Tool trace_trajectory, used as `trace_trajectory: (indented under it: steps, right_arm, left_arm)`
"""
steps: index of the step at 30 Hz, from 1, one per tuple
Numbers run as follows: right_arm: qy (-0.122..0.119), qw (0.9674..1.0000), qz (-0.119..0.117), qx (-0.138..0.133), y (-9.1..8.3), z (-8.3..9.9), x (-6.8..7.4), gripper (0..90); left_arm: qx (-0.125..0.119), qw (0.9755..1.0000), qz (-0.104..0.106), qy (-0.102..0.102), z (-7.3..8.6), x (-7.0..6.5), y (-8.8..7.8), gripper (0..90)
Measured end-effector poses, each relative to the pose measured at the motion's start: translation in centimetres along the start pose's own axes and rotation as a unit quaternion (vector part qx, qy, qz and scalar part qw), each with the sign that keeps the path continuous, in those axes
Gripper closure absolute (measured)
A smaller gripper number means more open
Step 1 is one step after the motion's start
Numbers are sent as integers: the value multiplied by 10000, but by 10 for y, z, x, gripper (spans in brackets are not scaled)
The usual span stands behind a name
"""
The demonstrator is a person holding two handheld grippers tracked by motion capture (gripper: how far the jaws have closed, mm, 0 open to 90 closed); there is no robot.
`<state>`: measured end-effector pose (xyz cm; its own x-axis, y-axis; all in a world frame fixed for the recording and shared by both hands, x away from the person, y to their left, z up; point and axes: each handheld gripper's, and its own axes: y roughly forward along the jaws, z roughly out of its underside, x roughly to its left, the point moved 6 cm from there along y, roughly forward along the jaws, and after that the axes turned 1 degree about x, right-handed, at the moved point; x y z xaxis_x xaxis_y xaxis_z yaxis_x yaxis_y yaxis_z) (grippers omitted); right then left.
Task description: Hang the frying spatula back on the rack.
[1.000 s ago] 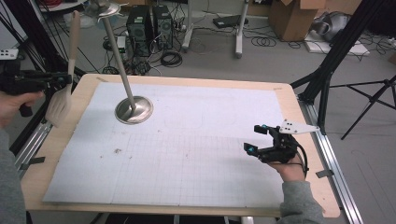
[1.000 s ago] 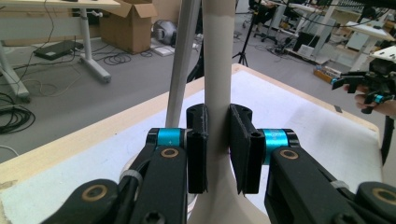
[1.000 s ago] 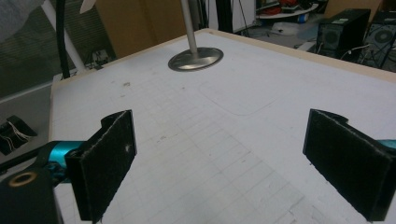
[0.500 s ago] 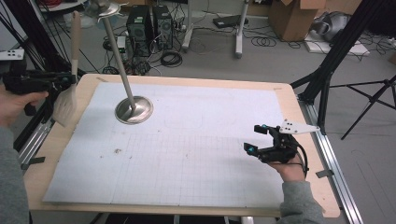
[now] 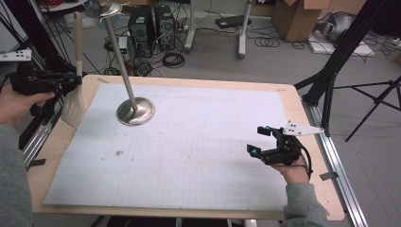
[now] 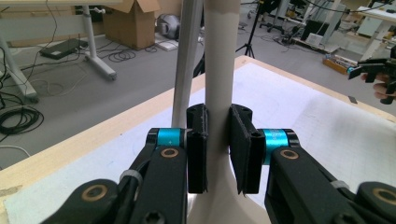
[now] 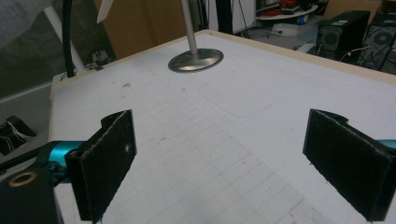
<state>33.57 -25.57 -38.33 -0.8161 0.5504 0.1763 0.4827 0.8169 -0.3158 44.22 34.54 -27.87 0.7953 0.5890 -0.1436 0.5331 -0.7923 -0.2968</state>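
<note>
Left claw (image 5: 71, 81) at the far left edge of the counter (image 5: 198, 82), clamped on the neck of a pale spatula (image 5: 75, 94). Spatula upright, handle pointing up, broad blade hanging down over the counter's left edge. Seen close in the left gripper view: both black pads pressed flat against the spatula's cream neck (image 6: 217, 93), blade flaring out just below the pads. Behind it, a grey metal pole (image 6: 187, 60) rising steeply.

Metal stand (image 5: 135, 111) near the far left corner of the counter, round base flat on the white sheet (image 5: 198, 156), pole leaning up and away toward the far edge. Stand base just beside the spatula blade, not touching.

Right claw (image 5: 261, 140) near the right edge of the counter, low over the sheet, jaws wide apart, nothing between them. From the right gripper view, pads (image 7: 105, 161) spread to either side, stand base (image 7: 196, 60) well ahead.
</note>
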Motion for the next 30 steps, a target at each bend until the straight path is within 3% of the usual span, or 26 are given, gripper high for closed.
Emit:
trace_trajectory:
  steps: [8,19,24,26,28,30]
  right_arm:
    - [-4,10000,5,12,0,0,0,86]
    - [-2,10000,13,-10,-2,0,1,86]
    - [-4,10000,13,-26,-3,-1,2,86]
    - [-20,10000,5,-38,-4,-1,2,86]
    - [-4,10000,14,-38,-5,-1,3,86]
    - [-16,10000,12,-35,-5,-1,3,86]
  left_arm:
    - [-17,10000,22,10,0,-1,5,772]
    - [-47,9995,-242,196,3,2,8,750]
    - [-145,9989,-272,364,3,0,6,603]
    - [-148,9981,-343,480,3,-2,6,515]
    - [-156,9981,-349,484,3,-4,6,439]
    - [-145,9974,-494,500,3,-4,7,314]
